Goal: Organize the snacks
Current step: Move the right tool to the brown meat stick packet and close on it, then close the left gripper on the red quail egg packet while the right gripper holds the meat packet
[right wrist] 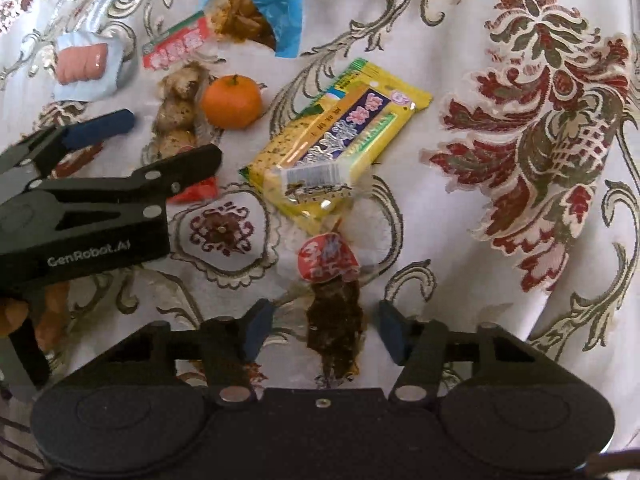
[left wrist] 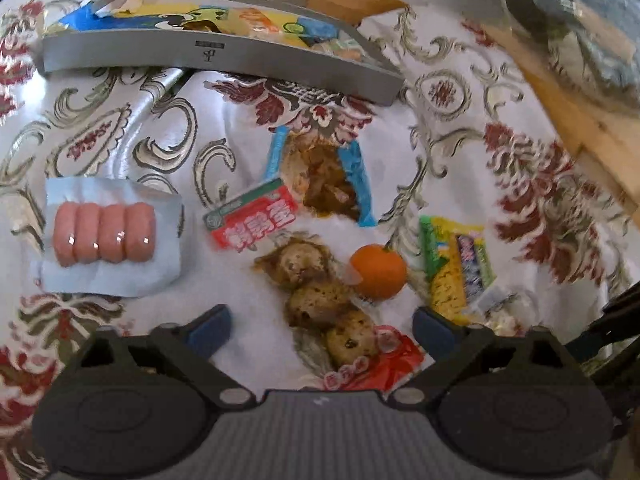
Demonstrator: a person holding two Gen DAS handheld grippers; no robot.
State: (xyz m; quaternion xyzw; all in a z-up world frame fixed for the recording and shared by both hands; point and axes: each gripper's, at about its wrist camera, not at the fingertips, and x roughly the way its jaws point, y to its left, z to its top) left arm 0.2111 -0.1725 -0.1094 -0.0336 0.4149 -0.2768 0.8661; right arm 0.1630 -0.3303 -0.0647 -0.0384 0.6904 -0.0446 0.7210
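A dark brown snack packet [right wrist: 335, 322] with a red printed top is seen lying flat on the desk [right wrist: 460, 40], its long axis running straight away from the right wrist camera, red end farthest. It lies between the blue pads of the right hand-held gripper [right wrist: 325, 330], whose jaws are spread wide and hold nothing; contact with the packet cannot be told.

Just beyond it a yellow packet [right wrist: 340, 140] is laid slantwise, with an orange [right wrist: 232, 101] to its left. Beside the orange a clear packet of three speckled eggs [left wrist: 320, 300] is stretched lengthwise between the wide-open, empty jaws of the left hand-held gripper [left wrist: 320, 328].

Farther off are seen a red and green packet [left wrist: 252, 220], a blue-edged packet of brown pieces [left wrist: 324, 176], and four pink sausages in a pale wrapper [left wrist: 104, 236]. At the far side a grey tray [left wrist: 216, 56] holding bright wrappers rests on the patterned cloth.
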